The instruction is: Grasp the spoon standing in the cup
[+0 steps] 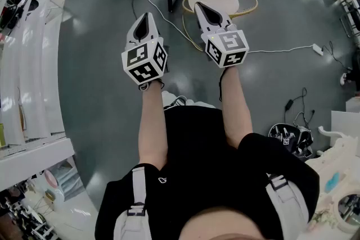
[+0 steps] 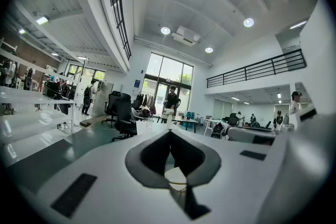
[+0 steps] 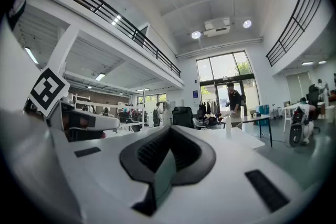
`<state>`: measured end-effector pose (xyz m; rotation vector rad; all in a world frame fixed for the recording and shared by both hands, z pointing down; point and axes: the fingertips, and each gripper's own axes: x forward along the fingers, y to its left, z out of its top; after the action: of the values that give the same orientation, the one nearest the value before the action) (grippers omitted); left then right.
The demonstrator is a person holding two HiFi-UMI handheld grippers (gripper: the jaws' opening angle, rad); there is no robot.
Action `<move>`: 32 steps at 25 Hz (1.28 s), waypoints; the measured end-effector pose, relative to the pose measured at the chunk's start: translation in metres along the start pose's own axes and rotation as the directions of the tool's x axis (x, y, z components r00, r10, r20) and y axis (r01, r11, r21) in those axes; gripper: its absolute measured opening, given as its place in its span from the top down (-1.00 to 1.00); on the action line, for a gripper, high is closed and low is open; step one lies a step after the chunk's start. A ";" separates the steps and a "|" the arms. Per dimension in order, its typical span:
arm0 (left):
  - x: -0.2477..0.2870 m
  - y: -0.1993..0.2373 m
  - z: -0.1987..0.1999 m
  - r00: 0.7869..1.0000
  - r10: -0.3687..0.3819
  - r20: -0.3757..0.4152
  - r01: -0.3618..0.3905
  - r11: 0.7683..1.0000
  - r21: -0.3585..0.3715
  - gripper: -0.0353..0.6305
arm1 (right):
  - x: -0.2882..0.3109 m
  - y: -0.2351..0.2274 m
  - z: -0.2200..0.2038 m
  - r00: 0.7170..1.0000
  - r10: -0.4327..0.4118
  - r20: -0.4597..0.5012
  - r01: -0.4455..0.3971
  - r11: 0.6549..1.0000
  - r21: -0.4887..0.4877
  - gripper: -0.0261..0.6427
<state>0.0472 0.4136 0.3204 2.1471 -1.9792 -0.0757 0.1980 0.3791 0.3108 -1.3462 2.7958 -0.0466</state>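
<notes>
My left claw [image 1: 145, 16] and right claw [image 1: 201, 7] are white, black inside the jaws, with black-and-white square patterns at their rear. Beneath them, grey floor [image 1: 95, 59].

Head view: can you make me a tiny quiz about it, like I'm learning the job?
1. True or false: a cup with a spoon in it shows in the head view.
2. Pick one. The left tool and the right tool are: A) wide open, B) shut with nothing in them, C) each holding a spoon.
3. Fill the gap: the person's top is ____.

Key: 1 false; 2 B; 3 black.
</notes>
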 end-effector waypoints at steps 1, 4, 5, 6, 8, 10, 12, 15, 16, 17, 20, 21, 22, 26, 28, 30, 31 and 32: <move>0.000 0.000 0.000 1.000 -0.001 0.001 0.001 1.000 0.000 0.85 | 0.000 0.000 0.000 1.000 0.003 -0.001 -0.003 1.000 -0.002 0.90; 0.000 0.000 0.002 1.000 -0.003 0.004 0.003 1.000 0.001 0.85 | 0.001 0.002 0.001 1.000 0.008 0.007 -0.008 1.000 0.001 0.90; 0.000 0.000 0.002 1.000 -0.002 0.004 0.002 1.000 0.001 0.85 | 0.000 0.001 0.003 1.000 0.003 0.018 -0.004 1.000 0.011 0.90; 0.000 0.000 0.002 1.000 -0.002 0.005 0.002 1.000 0.002 0.85 | 0.000 -0.001 0.005 0.999 -0.006 0.034 0.006 1.000 0.027 0.90; 0.000 -0.002 0.001 1.000 -0.001 0.004 0.001 1.000 0.005 0.85 | 0.001 -0.006 0.005 0.999 -0.027 0.048 0.025 0.999 0.044 0.90; -0.005 -0.002 -0.005 1.000 0.001 -0.008 -0.001 1.000 0.007 0.85 | 0.001 -0.007 -0.004 0.999 -0.036 0.023 0.035 0.999 0.035 0.90; -0.010 0.004 -0.010 1.000 0.011 -0.025 -0.011 1.000 0.009 0.85 | 0.004 -0.004 -0.013 0.999 -0.039 0.002 0.039 0.998 0.052 0.90; -0.008 0.027 -0.013 0.998 0.036 -0.043 -0.036 0.999 0.003 0.85 | 0.020 0.008 -0.025 0.999 -0.030 -0.018 0.032 0.998 0.063 0.90; -0.006 0.035 -0.015 0.998 0.044 -0.049 -0.044 0.999 -0.005 0.85 | 0.025 0.011 -0.029 0.999 -0.027 -0.027 0.028 0.998 0.063 0.90; -0.003 0.042 -0.017 0.997 0.050 -0.053 -0.051 0.999 -0.015 0.85 | 0.031 0.013 -0.032 0.999 -0.024 -0.034 0.026 0.998 0.062 0.90; 0.014 0.049 -0.023 0.997 0.046 -0.065 -0.048 0.998 -0.034 0.85 | 0.043 0.007 -0.037 0.998 -0.029 -0.047 0.031 0.998 0.055 0.90; 0.021 0.049 -0.024 0.997 0.037 -0.069 -0.039 0.999 -0.035 0.85 | 0.047 0.002 -0.039 0.998 -0.038 -0.052 0.041 0.998 0.055 0.90; 0.029 0.049 -0.025 0.997 0.025 -0.072 -0.028 0.999 -0.037 0.85 | 0.051 -0.005 -0.041 0.997 -0.051 -0.056 0.054 0.997 0.056 0.90; 0.062 0.055 -0.024 0.997 -0.017 -0.076 0.014 0.999 -0.048 0.85 | 0.074 -0.026 -0.044 0.993 -0.103 -0.064 0.107 0.992 0.065 0.90; 0.079 0.068 -0.023 0.997 -0.024 -0.080 0.018 0.997 -0.069 0.85 | 0.091 -0.029 -0.045 0.992 -0.110 -0.069 0.114 0.992 0.060 0.90; 0.097 0.082 -0.021 0.996 -0.021 -0.084 0.014 0.996 -0.084 0.85 | 0.111 -0.030 -0.048 0.991 -0.108 -0.080 0.112 0.992 0.052 0.90; 0.106 0.088 -0.020 0.996 -0.021 -0.088 0.013 0.996 -0.088 0.85 | 0.121 -0.032 -0.049 0.990 -0.107 -0.088 0.112 0.992 0.050 0.90; 0.115 0.094 -0.020 0.996 -0.022 -0.092 0.013 0.996 -0.092 0.85 | 0.131 -0.033 -0.052 0.989 -0.109 -0.096 0.114 0.992 0.050 0.90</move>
<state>-0.0306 0.2961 0.3705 2.0720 -1.8692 -0.0671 0.1400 0.2566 0.3611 -1.5241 2.7673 -0.1939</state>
